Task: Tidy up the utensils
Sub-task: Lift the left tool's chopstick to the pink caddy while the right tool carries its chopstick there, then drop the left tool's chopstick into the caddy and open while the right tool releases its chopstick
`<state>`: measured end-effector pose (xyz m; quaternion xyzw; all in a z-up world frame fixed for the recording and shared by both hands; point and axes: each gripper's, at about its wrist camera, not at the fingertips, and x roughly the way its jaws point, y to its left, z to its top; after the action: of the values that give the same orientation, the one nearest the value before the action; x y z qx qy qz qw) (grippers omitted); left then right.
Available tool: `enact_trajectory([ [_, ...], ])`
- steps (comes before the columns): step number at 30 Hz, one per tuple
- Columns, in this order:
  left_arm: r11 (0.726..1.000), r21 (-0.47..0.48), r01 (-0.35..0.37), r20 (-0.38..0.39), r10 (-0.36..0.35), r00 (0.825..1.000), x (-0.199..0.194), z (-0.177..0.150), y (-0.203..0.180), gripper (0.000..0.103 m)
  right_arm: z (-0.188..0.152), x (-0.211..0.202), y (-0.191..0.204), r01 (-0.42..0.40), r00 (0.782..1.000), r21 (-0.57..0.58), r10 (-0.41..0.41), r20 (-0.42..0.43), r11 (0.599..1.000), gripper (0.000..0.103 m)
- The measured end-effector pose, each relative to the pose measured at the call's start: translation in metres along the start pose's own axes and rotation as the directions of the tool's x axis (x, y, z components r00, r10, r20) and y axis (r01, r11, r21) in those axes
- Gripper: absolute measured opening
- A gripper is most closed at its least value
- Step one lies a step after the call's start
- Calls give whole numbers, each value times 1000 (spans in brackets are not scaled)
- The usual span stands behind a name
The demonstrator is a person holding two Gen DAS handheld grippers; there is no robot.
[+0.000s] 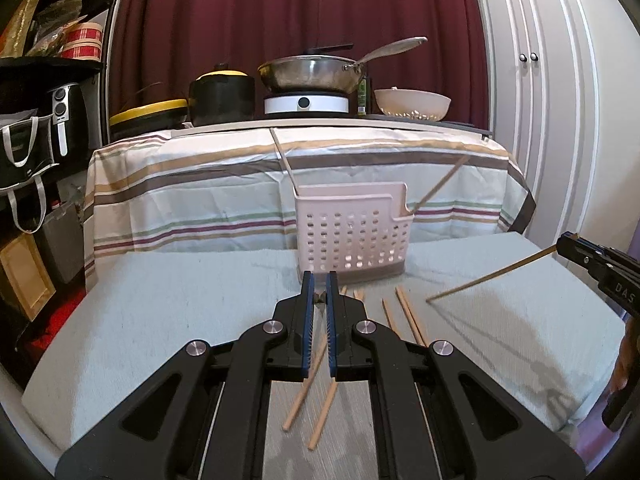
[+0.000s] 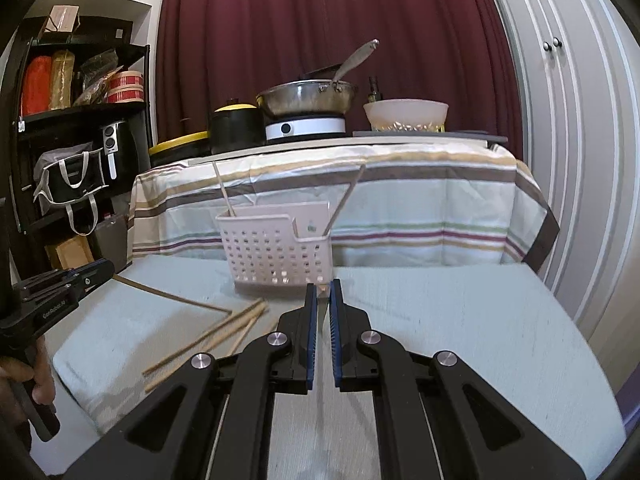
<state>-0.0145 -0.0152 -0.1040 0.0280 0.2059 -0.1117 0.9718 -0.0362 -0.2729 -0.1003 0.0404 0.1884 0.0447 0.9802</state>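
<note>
Both tools were clamped on one chopstick each. Left tool (image 1: pixel 319 294) held a chopstick (image 2: pixel 172 298) slanting down toward the loose chopsticks (image 1: pixel 408 314) on the bench (image 1: pixel 160 320); right tool (image 2: pixel 323 304) held another chopstick (image 1: pixel 492 276) sloping leftward, tip low. Behind stood the basket (image 1: pixel 352 236), two sticks leaning outward.

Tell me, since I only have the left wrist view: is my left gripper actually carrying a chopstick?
Observer: Yes. The right wrist view shows the left gripper with its jaws shut on a chopstick that sticks out sideways.
Operator: Is the basket split inside?
Observer: It seems so. The basket has a divider that sets off a narrow right end, and the right-hand chopstick stands in it.
Operator: Who's steering the left one?
Observer: A hand grips its handle.
</note>
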Motion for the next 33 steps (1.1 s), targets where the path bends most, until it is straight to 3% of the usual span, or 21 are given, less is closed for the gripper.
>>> enact_trajectory([
  [18, 999, -20, 48, 7, -48, 999, 53, 71, 28, 6, 57, 62, 2, -7, 998, -12, 7, 61, 1000, 7],
  [26, 994, -31, 101, 15, -101, 995, 58, 92, 34, 6, 72, 64, 1, -28, 997, 1, 28, 74, 1000, 7],
  [33, 992, -16, 127, 67, -126, 990, 46, 124, 38, 6, 100, 55, 4, -72, 990, -2, 72, 123, 997, 7],
])
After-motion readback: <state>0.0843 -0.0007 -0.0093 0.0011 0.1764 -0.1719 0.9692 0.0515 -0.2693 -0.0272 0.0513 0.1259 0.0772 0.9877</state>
